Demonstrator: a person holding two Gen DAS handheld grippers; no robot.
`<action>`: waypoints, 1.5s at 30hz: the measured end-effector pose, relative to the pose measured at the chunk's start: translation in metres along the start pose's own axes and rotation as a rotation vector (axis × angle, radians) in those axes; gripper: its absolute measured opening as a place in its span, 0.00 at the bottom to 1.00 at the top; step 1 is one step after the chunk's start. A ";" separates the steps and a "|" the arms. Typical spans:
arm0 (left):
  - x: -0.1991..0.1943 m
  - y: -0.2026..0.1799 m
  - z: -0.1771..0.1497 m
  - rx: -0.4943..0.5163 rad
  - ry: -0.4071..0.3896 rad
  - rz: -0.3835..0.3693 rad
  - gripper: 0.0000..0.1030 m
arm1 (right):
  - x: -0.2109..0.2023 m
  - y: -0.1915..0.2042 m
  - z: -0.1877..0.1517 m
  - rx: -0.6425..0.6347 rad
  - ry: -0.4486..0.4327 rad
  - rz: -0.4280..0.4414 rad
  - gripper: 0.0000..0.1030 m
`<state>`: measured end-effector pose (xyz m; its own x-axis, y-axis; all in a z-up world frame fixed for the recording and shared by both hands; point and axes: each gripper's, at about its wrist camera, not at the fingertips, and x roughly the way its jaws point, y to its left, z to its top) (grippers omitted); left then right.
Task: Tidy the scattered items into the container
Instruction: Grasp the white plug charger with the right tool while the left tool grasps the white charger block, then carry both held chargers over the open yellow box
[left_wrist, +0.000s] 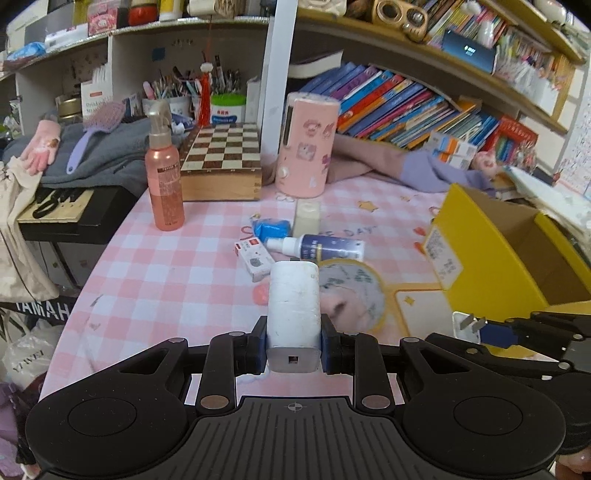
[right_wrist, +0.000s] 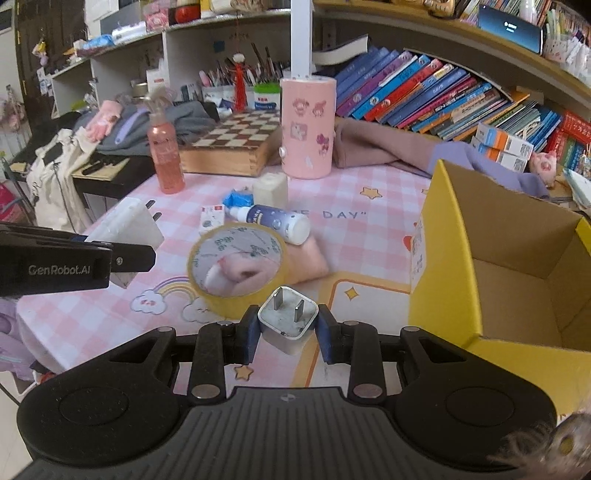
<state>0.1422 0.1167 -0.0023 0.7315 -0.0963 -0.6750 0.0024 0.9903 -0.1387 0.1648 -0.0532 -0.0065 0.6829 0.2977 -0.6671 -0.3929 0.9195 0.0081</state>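
Note:
My left gripper (left_wrist: 293, 332) is shut on a large white charger block (left_wrist: 293, 306), held above the pink checked table (left_wrist: 166, 273). My right gripper (right_wrist: 287, 325) is shut on a small white plug adapter (right_wrist: 288, 321) with its prongs pointing up. Each gripper also shows at the edge of the other's view: the left gripper (right_wrist: 147, 254) with its charger block (right_wrist: 129, 225), the right gripper (left_wrist: 495, 332) with its plug adapter (left_wrist: 466, 325). The open yellow cardboard box (right_wrist: 443, 258) stands at the right. A tape roll (right_wrist: 236, 266), a blue-white spray bottle (right_wrist: 277, 221), a small carton (right_wrist: 212, 218), a blue packet (right_wrist: 238, 199) and a cream block (right_wrist: 271, 188) lie mid-table.
A pink spray bottle (left_wrist: 164, 177), a wooden chessboard box (left_wrist: 221, 162) and a pink cylinder (left_wrist: 306, 144) stand at the back. Clothing (left_wrist: 406, 166) and leaning books (left_wrist: 406, 107) lie behind the box. The table's edge drops off at the left beside a black keyboard stand (left_wrist: 74, 218).

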 end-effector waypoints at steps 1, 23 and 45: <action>-0.006 -0.002 -0.003 -0.001 -0.003 -0.004 0.24 | -0.006 0.000 -0.002 0.000 -0.004 0.000 0.29; -0.112 -0.041 -0.071 0.024 -0.054 -0.120 0.24 | -0.132 0.010 -0.067 0.060 -0.094 -0.034 0.29; -0.102 -0.111 -0.085 0.184 0.020 -0.339 0.24 | -0.184 -0.036 -0.112 0.213 -0.052 -0.226 0.29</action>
<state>0.0094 0.0078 0.0208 0.6548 -0.4211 -0.6276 0.3655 0.9033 -0.2247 -0.0159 -0.1699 0.0325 0.7712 0.0875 -0.6305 -0.0934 0.9953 0.0239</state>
